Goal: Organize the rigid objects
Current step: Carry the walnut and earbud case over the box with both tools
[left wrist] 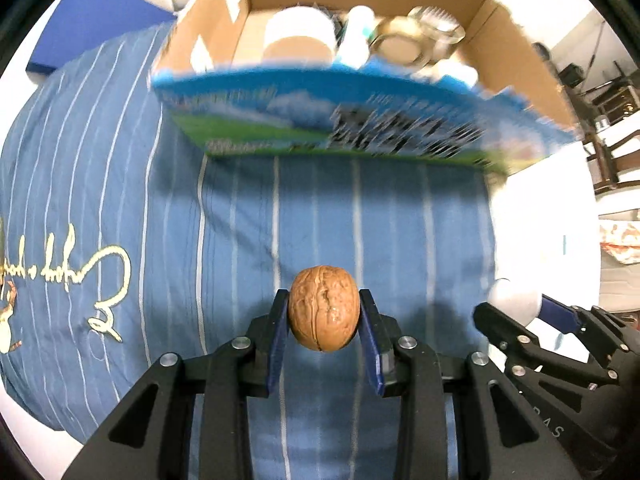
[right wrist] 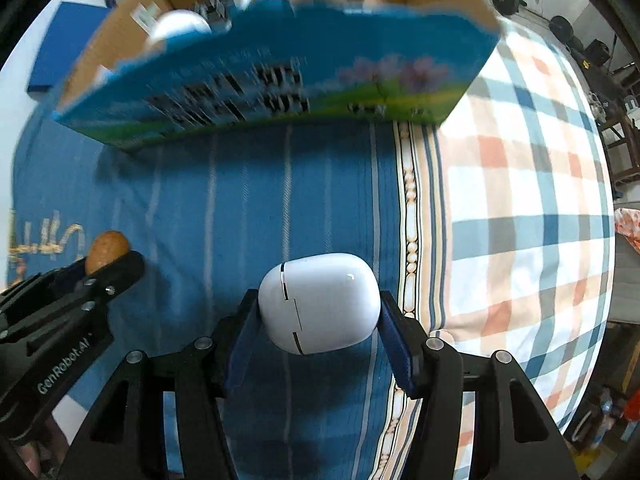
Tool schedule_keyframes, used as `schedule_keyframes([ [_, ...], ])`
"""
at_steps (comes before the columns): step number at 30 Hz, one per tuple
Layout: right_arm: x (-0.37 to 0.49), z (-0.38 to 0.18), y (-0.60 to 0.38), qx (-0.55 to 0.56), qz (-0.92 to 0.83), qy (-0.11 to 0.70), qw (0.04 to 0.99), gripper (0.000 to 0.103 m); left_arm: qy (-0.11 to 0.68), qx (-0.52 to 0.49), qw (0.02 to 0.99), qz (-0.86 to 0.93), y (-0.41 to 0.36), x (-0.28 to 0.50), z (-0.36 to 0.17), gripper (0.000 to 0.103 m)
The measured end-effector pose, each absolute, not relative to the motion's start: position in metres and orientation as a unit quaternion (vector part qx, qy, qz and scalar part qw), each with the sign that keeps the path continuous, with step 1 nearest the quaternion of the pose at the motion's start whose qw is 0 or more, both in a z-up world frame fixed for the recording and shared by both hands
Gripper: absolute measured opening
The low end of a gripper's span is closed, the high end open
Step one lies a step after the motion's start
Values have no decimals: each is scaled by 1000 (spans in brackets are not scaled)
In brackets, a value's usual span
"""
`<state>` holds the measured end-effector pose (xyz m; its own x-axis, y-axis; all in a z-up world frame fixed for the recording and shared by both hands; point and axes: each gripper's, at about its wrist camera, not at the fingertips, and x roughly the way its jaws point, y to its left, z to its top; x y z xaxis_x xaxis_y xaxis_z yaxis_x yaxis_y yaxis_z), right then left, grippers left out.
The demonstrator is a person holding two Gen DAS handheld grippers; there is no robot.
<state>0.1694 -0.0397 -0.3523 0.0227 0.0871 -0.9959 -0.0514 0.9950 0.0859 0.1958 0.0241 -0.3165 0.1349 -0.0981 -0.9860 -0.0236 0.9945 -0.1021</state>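
My left gripper [left wrist: 324, 312] is shut on a brown walnut [left wrist: 323, 308], held above the blue striped bedspread [left wrist: 120, 184]. My right gripper [right wrist: 320, 312] is shut on a white earbud case [right wrist: 319, 302]. Each gripper shows in the other's view: the right one [left wrist: 516, 304] with the white case at lower right, the left one [right wrist: 108, 258] with the walnut [right wrist: 107, 250] at lower left. Ahead stands an open cardboard box [left wrist: 360, 128] with a blue and green printed front, also in the right wrist view [right wrist: 280, 80]. Inside it are a white jar [left wrist: 298, 36], a white bottle and a clear glass item.
A checked blue, orange and white blanket [right wrist: 520, 200] covers the bed to the right of the striped spread. A blue flat board [left wrist: 92, 28] lies at the far left behind the box. Furniture and shelves [left wrist: 608, 112] stand beyond the bed on the right.
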Motion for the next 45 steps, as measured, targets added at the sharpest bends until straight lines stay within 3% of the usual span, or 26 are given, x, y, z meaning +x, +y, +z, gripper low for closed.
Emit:
schedule_keyframes([
  [8, 189, -276, -52, 62, 77, 656, 748, 60, 608, -76, 788, -61, 23, 219, -232, 30],
  [16, 231, -227, -110, 80, 78, 615, 780, 60, 568, -59, 818, -68, 20, 267, -194, 30],
  [22, 268, -228, -120, 81, 69, 615, 781, 60, 579, -56, 810, -71, 19, 303, -213, 30],
  [45, 372, -381, -94, 27, 71, 721, 689, 60, 734, -96, 669, -71, 26, 398, -375, 30],
])
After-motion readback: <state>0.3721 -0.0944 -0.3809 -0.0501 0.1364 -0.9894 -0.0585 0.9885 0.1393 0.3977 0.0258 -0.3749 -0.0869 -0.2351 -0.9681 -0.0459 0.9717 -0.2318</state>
